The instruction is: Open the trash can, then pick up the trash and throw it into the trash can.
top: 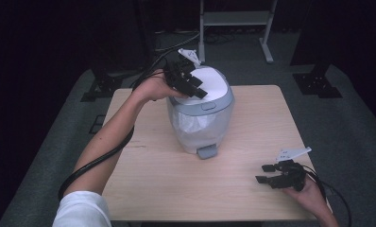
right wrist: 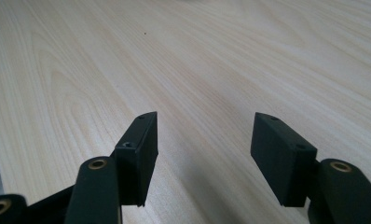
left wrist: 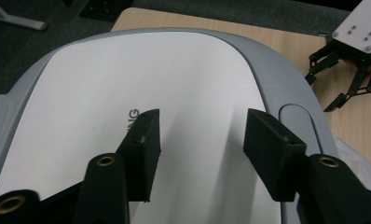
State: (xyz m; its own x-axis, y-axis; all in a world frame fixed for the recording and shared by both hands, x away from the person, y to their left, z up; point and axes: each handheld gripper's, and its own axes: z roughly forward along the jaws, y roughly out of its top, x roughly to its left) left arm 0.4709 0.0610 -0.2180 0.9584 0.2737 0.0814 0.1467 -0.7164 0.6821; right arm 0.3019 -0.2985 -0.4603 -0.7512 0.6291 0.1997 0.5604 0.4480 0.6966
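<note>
Left gripper [top: 195, 87] open over shut bin lid [top: 213, 81], gripping nothing; right gripper [top: 267, 173] open, idle; lid-opening undone.

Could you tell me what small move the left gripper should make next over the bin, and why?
Probably lift the left gripper clear of the grey pedal bin's white lid. Its jaws stand open above the closed lid with nothing between them, while the right gripper rests open near the wooden table edge.
</note>
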